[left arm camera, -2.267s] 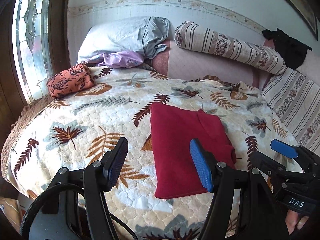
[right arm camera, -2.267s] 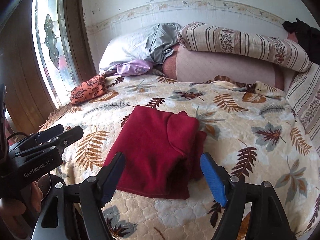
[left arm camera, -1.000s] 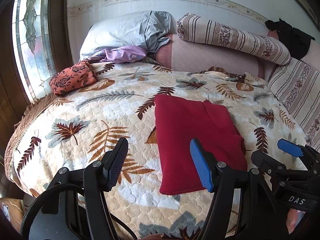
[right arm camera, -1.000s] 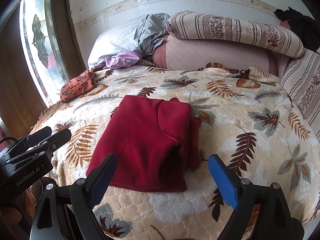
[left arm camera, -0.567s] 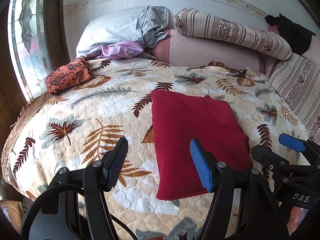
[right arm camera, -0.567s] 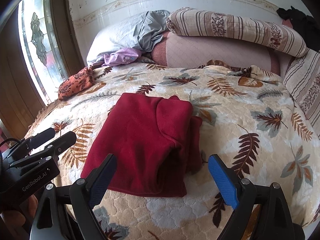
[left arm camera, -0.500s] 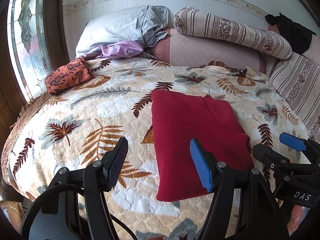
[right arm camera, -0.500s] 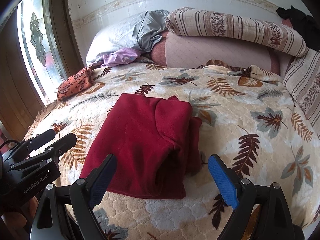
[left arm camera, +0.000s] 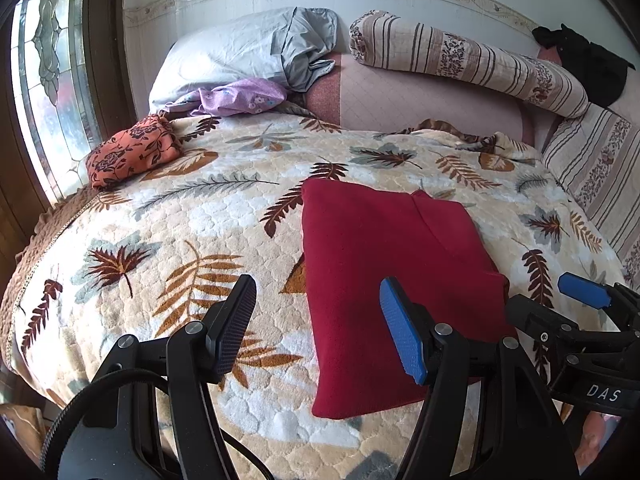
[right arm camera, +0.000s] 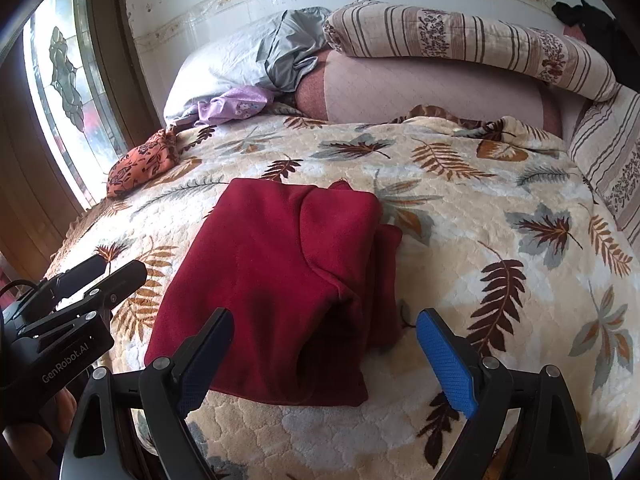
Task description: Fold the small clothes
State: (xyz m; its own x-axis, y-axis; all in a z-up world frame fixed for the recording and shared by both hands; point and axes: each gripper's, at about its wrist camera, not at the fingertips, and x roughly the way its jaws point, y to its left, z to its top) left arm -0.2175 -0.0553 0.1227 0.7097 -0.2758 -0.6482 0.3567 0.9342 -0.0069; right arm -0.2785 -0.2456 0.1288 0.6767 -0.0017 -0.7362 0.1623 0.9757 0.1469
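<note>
A dark red garment [left arm camera: 384,264] lies folded into a rectangle on the leaf-patterned bedspread [left arm camera: 192,216]; it also shows in the right wrist view [right arm camera: 280,272], with a thicker folded edge on its right side. My left gripper [left arm camera: 320,320] is open and empty, held above the garment's near left edge. My right gripper [right arm camera: 324,344] is open and empty, held above the garment's near right corner. Each gripper appears at the edge of the other's view: the right one [left arm camera: 584,296], the left one [right arm camera: 100,276].
An orange floral folded cloth [left arm camera: 132,152] lies at the bed's far left by the stained-glass window [left arm camera: 48,72]. A lilac cloth [left arm camera: 240,96], a grey-white pillow [left arm camera: 248,48] and a striped bolster [left arm camera: 468,60] lie at the headboard. A black garment [left arm camera: 584,64] lies at far right.
Both grippers have stayed open and empty and drifted slightly over the bed's near edge. The red garment has not moved.
</note>
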